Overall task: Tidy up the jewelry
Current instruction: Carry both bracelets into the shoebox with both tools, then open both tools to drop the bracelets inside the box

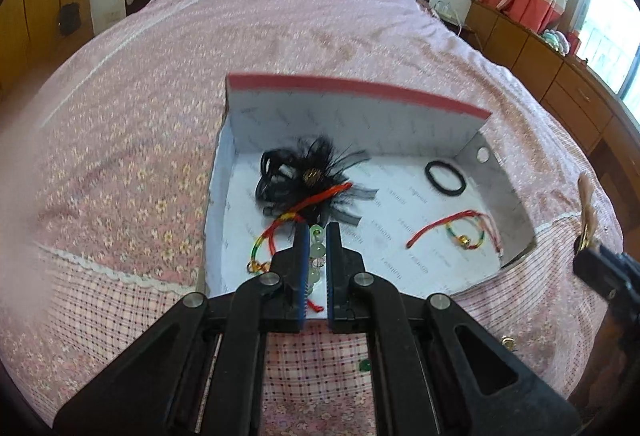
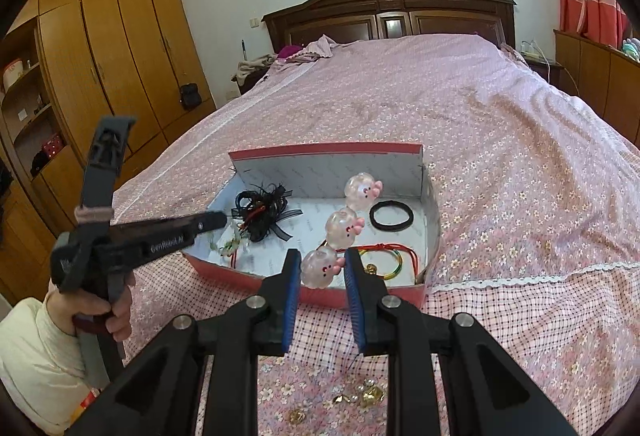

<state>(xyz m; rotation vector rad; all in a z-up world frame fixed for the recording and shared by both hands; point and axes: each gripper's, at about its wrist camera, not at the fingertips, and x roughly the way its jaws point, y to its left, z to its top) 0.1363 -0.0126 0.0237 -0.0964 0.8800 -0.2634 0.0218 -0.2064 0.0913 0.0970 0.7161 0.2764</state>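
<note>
**Beaded strands heading for the box, one in each gripper**

Beads are riding in both tools. Nearest in the right wrist view, the right gripper (image 2: 320,268) is clamping the lowest of three clear pig-faced beads (image 2: 320,267), and the rest of the strand is arching up over the box (image 2: 320,292). These beads are looking hard, smooth and likely slippery, so the pads are probably best seated across a bead's widest part; the cord between them is looking limp, so the strand will likely swing. The left gripper (image 1: 316,256) is closing tight on a pale green bead strand (image 1: 318,250) with a red cord tail, light and floppy, hanging just above the box floor at the near edge. Farther in, a black feathery hair piece (image 1: 308,176) is lying soft and tangle-prone, red cord bracelets (image 1: 460,234) are sprawling beside it, and a black hair tie (image 1: 445,177) is resting near the far wall.
</note>
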